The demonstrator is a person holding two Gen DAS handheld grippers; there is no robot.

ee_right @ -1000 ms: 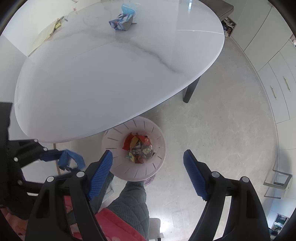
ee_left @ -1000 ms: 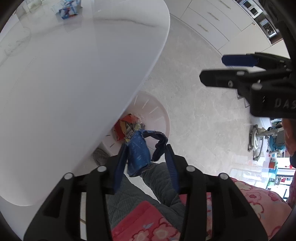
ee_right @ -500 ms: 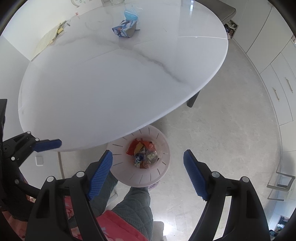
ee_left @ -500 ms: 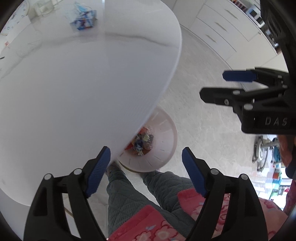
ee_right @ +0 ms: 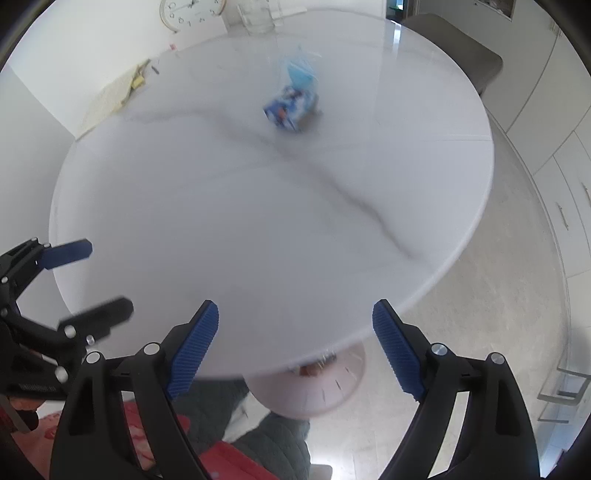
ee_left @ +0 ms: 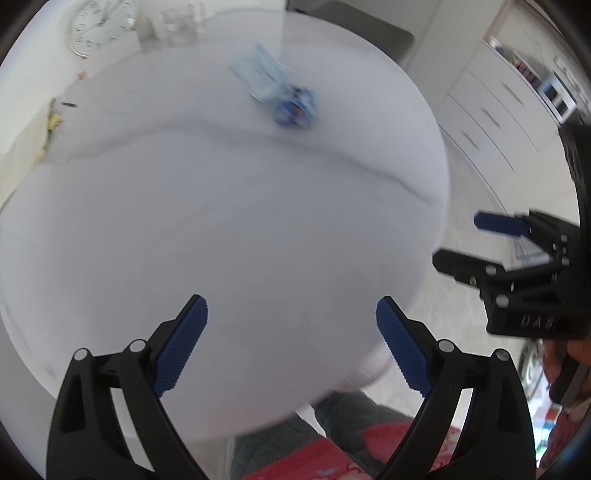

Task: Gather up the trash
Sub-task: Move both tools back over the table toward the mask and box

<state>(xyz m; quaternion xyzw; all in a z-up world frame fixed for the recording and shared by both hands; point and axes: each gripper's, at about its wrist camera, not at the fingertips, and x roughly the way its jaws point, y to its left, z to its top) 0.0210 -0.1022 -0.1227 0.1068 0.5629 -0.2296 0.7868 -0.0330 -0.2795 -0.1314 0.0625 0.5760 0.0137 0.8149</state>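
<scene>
A blue crumpled wrapper (ee_left: pixel 295 105) lies at the far side of the white marble table (ee_left: pixel 221 221), with a pale blue packet (ee_left: pixel 264 75) just behind it. Both show blurred in the right wrist view too: wrapper (ee_right: pixel 290 110), packet (ee_right: pixel 301 72). My left gripper (ee_left: pixel 291 343) is open and empty over the table's near edge. My right gripper (ee_right: pixel 295 343) is open and empty, also at the near edge. The pink trash bin (ee_right: pixel 314 387) with wrappers inside stands on the floor, half hidden under the table edge.
A wall clock (ee_right: pixel 192 11) and a clear container (ee_right: pixel 258 18) stand behind the table. Yellowish papers (ee_right: pixel 125 92) lie at the far left. A grey chair (ee_right: pixel 458 48) stands at the far right, white cabinets (ee_right: pixel 554 147) beyond. My legs are below.
The left gripper let go of the blue wrapper over the bin and opened wide. Both grippers then swung up from the bin to face the table top.
</scene>
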